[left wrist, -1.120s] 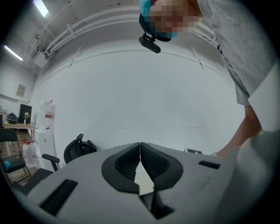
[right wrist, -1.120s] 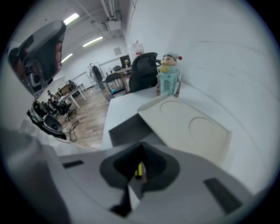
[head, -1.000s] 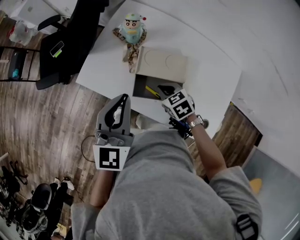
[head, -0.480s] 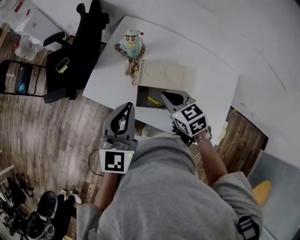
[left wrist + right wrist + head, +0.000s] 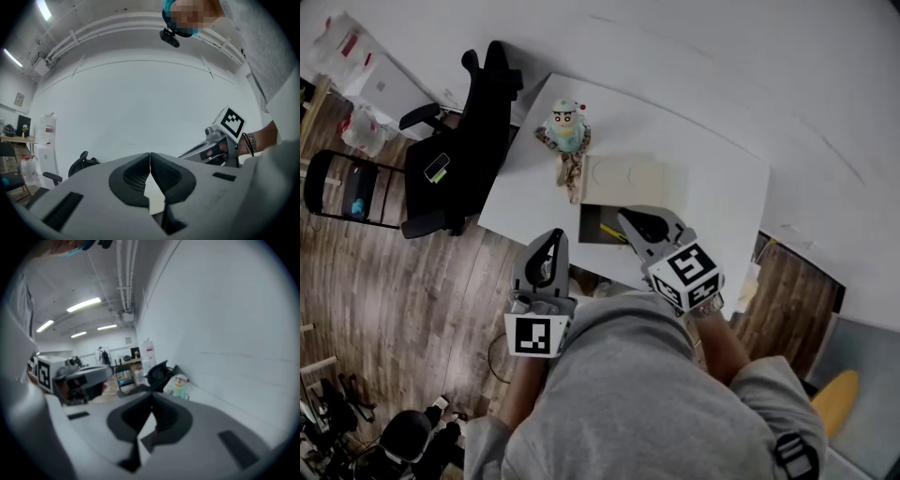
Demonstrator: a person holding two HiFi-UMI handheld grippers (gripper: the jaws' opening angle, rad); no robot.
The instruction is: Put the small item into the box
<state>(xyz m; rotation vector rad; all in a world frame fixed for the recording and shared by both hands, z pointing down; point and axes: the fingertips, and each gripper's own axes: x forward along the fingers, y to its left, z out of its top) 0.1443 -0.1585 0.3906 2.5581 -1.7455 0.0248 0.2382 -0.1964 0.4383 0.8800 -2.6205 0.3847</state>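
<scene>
Left gripper point(image 5: 551, 242): clenched, jaw tips meeting, nothing between them. It is held off the table's near edge, above the wooden floor and close to the person's chest.
Right gripper point(image 5: 627, 217): also closed tip to tip and empty. Its tips hang above the near side of the box.
Box point(image 5: 592, 219): on the white table point(image 5: 722, 197) at its near edge, dark inside showing. The beige lid point(image 5: 637, 178) is thrown back flat behind it.
Small item point(image 5: 612, 232): a thin yellow piece lying aslant in the dark compartment. This is most likely the task's object. What exactly it is cannot be told; too small.
Stage: judged from how things lie, the placing looks done and the lid is not yet closed.
Neighbours: a doll point(image 5: 567, 125) stands just beside the lid's far left corner. A black chair point(image 5: 478, 122) is off the table's left side.
Risk, box: it sits at the table edge, so a push from the closed right jaws could slide it off or tip it.
Risk, item: jaws dipping back in could flick the yellow piece out.
Risk, lid: swinging it shut with the left corner crowded may topple the doll.
</scene>
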